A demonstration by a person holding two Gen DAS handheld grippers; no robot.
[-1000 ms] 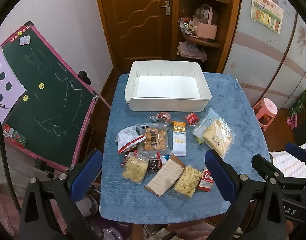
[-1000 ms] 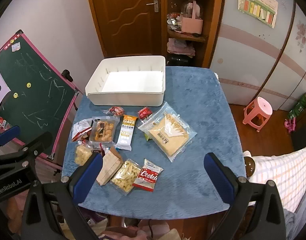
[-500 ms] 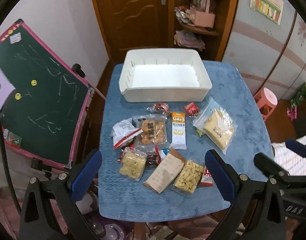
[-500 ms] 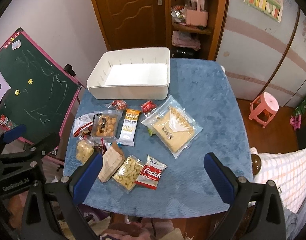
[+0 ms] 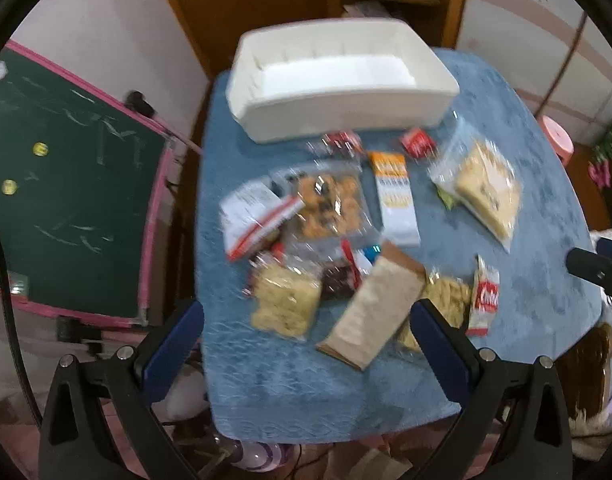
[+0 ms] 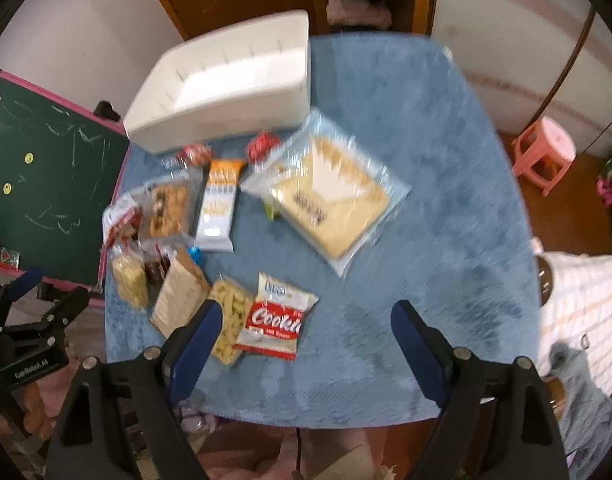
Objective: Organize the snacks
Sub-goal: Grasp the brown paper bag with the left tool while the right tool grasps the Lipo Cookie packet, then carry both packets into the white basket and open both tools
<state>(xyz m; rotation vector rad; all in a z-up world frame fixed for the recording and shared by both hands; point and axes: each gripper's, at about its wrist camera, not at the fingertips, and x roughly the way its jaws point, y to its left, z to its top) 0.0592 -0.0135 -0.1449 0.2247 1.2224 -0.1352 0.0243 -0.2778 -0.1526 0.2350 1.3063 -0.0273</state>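
Snacks: a loose spread of packets on the blue-covered table (image 6: 446, 152), none yet in the white bin (image 5: 338, 80), which stands empty at the far end. Largest item: flat clear bag of pale biscuits (image 6: 330, 196), right of the cluster, just short of the bin. Next: brown paper pouch (image 5: 374, 304), near edge, overlapping a clear bag of yellow puffs (image 6: 229, 316). Next: tray of orange-brown cakes (image 5: 330, 204), centre left; white-and-orange oat bar (image 5: 396, 200) beside it. Next: red-and-white cookie packet (image 6: 277, 320), nearest the right gripper (image 6: 301, 340). Smallest: two red-wrapped sweets (image 5: 418, 144) touching or nearly touching the bin wall. Right gripper: fingers apart, nothing between them, jaws just narrowed a little, poised above the cookie packet. Left gripper (image 5: 306, 332): fingers wide apart, empty, above the pouch and a bag of pale crackers (image 5: 285, 304). Step judged: approach for the first pick; sorting not begun. Next move calls for descent onto one packet, closure on a thin crinkly edge, and separation from overlapping neighbours.
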